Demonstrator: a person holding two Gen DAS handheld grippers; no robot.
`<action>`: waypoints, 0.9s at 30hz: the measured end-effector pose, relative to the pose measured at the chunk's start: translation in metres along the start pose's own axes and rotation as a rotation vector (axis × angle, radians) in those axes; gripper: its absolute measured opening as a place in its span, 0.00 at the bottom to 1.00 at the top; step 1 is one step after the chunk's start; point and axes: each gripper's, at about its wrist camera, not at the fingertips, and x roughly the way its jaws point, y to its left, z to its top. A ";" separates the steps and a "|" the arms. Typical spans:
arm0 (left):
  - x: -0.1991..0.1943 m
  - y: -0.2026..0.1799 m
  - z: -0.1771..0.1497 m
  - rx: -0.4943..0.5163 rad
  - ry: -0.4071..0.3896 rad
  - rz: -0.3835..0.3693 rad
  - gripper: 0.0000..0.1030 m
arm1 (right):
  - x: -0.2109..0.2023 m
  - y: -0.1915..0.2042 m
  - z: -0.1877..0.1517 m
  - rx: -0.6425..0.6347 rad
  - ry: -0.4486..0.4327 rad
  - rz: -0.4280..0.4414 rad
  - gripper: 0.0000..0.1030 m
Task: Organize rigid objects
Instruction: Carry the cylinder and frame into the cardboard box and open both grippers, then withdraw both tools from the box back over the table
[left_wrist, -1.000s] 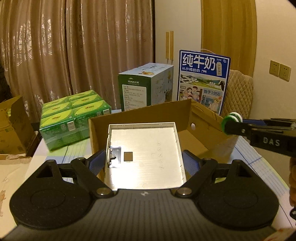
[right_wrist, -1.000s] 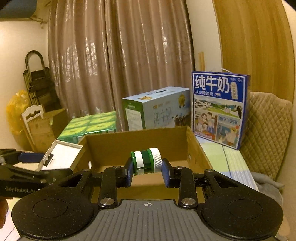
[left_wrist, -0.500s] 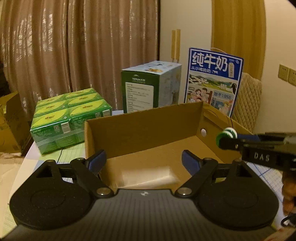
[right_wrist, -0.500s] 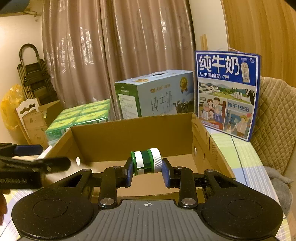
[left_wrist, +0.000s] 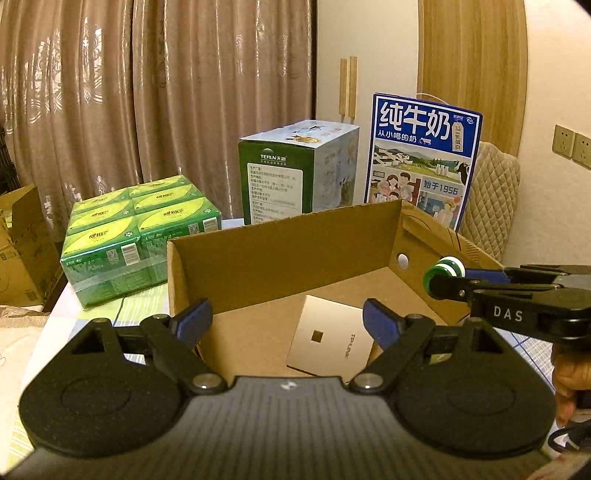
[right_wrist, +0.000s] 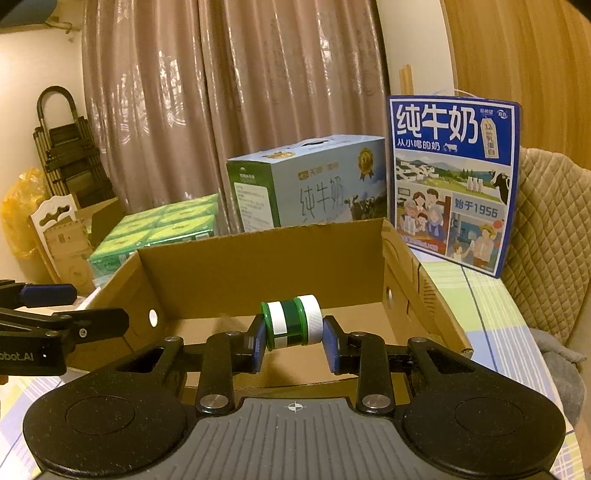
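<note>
On the far left of the tabletop (left_wrist: 92, 314) we see a shrink-wrapped pack of green cartons (left_wrist: 138, 236), with curtains (left_wrist: 155, 92) hanging behind it. Near us, our left gripper (left_wrist: 284, 321) hangs over the near-left part of the open cardboard box (left_wrist: 280, 254), its blue-padded fingers spread wide apart with nothing between them. Just beyond the gripper, a flat pale gold plate (left_wrist: 332, 338) marked TP-LINK, with a small square hole, lies tilted on the box floor, toward the near right of the box. Behind the box stands a green and pale blue milk case (left_wrist: 295, 173), and to its right a tall blue milk case (left_wrist: 423, 158) with large white lettering, upright near a quilted chair back (left_wrist: 487, 199).

Further right, our right gripper (right_wrist: 293, 341) is clamped on a small green jar (right_wrist: 291, 323) with white bands and a white cap; the jar lies on its side, squeezed end to end between the blue pads. We hold it above the box, near its near wall, and from the left wrist view it sits over the box's right wall, clear of the floor
</note>
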 end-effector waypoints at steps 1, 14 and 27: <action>0.000 0.000 0.000 0.001 -0.001 0.000 0.83 | 0.000 -0.001 0.000 0.000 0.000 -0.002 0.28; 0.000 -0.003 -0.003 0.004 0.003 -0.007 0.83 | -0.001 -0.007 0.000 0.010 -0.022 -0.016 0.28; -0.012 0.004 0.000 -0.007 -0.016 0.010 0.83 | -0.019 -0.008 0.005 0.046 -0.065 -0.011 0.29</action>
